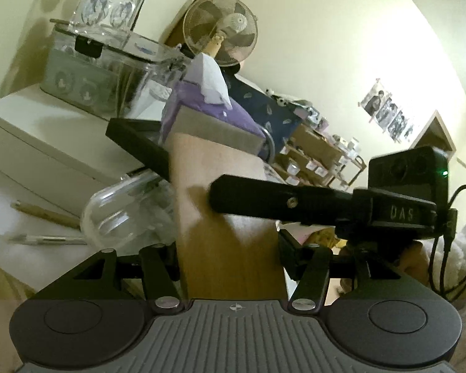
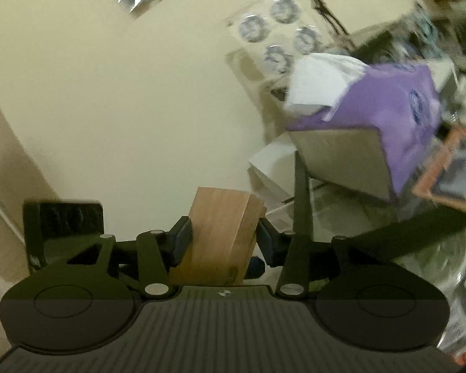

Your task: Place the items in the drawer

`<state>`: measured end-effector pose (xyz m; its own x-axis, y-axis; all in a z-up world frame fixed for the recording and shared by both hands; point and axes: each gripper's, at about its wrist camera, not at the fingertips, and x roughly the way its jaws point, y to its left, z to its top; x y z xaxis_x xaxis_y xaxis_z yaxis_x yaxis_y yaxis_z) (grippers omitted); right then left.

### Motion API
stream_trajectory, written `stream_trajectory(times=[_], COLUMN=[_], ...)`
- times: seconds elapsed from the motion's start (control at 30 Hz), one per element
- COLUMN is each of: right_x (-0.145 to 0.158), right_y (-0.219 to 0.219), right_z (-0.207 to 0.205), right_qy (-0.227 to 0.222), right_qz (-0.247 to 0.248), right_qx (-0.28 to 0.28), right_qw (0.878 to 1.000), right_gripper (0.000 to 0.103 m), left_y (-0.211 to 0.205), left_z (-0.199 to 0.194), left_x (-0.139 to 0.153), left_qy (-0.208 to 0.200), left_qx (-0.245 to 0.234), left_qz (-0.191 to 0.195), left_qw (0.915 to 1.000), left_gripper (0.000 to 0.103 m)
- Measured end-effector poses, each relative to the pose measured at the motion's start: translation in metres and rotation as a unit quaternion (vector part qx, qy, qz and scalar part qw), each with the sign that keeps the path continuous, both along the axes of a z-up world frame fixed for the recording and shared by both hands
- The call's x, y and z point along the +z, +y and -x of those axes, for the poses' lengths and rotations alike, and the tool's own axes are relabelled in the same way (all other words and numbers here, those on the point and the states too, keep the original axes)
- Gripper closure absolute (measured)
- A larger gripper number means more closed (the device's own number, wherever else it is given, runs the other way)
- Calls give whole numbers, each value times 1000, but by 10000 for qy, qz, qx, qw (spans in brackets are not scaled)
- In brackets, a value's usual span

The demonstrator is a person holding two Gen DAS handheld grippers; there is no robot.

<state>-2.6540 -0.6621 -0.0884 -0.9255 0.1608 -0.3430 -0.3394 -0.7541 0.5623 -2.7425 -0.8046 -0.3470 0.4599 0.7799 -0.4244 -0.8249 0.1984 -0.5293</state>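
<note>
A wooden block (image 2: 223, 233) sits clamped between the right gripper (image 2: 224, 240) pads, held up before a cream wall. The left gripper (image 1: 230, 256) also closes on this block (image 1: 220, 217). Behind the block stands a purple tissue box (image 2: 397, 115), tissue poking out.

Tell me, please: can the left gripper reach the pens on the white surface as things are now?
Probably not yet. The left gripper is shut on the wooden block, so its jaws are occupied. The pens lie apart to its left, partly behind a clear plastic container. It would need to release the block first.
</note>
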Motion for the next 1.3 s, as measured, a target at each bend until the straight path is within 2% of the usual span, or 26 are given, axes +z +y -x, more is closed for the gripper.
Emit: stream_trajectory(times=[0.13, 0.33, 0.43, 0.63, 0.8, 0.93, 1.1, 1.3], right_x=[5, 15, 25, 53, 73, 84, 98, 110], right_y=[-5, -6, -6, -2, 4, 8, 14, 25], right_z=[8, 13, 13, 0, -29, -57, -93, -140], right_qy=[-90, -61, 35, 341, 541, 631, 743, 881], right_qz=[-177, -328, -429, -541, -673, -729, -797, -870], right_qx=[170, 417, 493, 526, 377, 189, -45, -374], right_qw=[9997, 9986, 9979, 9966, 9956, 9952, 9940, 9916], right_gripper=[59, 60, 61, 61, 61, 62, 62, 62], left_y=[-3, -7, -7, 2, 16, 33, 47, 71], left_z=[1, -1, 0, -11, -34, -54, -82, -154], left_x=[1, 10, 22, 62, 93, 109, 122, 138], left_qy=[-105, 6, 42, 466, 911, 1018, 1057, 1164], left_qx=[110, 340, 457, 530, 460, 372, 163, -353], left_qz=[25, -5, -61, -16, -92, -8, -156, -299], left_qw=[9999, 9994, 9989, 9975, 9947, 9941, 9941, 9921], left_gripper=[44, 43, 43, 43, 44, 45, 45, 46])
